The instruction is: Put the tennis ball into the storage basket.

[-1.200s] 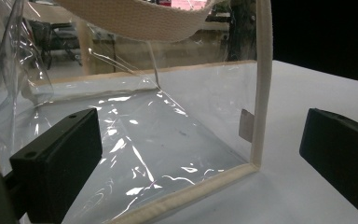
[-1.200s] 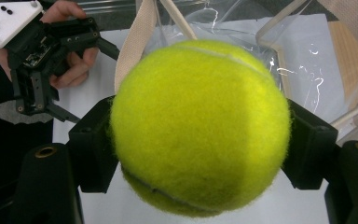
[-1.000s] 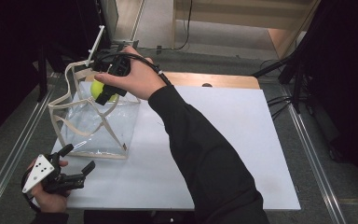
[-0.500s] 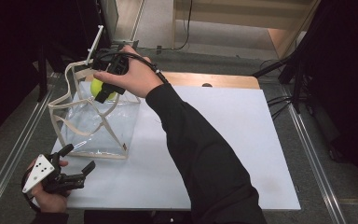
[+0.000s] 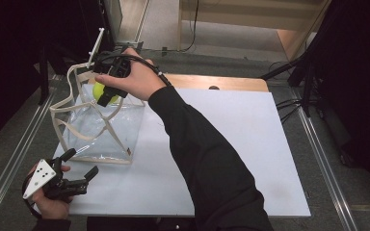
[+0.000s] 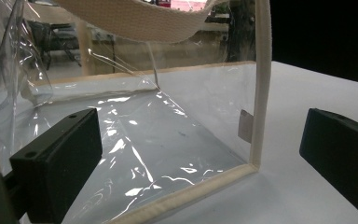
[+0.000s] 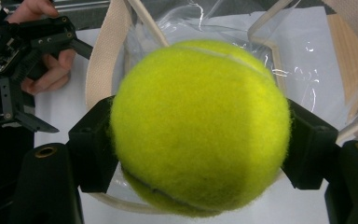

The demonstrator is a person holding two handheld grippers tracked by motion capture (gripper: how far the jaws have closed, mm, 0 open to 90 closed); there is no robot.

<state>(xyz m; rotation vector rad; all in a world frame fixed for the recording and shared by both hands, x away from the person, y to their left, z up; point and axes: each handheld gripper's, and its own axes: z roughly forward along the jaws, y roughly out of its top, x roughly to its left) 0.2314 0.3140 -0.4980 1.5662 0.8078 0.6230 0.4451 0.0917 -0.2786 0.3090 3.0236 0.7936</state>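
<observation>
Nothing moved; white table (image 5: 250, 144), dark room.

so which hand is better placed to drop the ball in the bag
Right. The right gripper is shut on the ball and sits over the bag mouth, pointing down. The left gripper is open, holding nothing, low beside the bag's near corner, so it could at most steady it.

Black long sleeve (image 5: 207, 159) covers the right arm, loose and creased. Both grippers are black: the left gripper (image 5: 79, 168) carries a grey three-cornered plate (image 5: 37, 177) (dark dots on it) at its 9 o'clock; the right gripper (image 5: 107, 95) trails a thin cable (image 5: 151, 67).
</observation>
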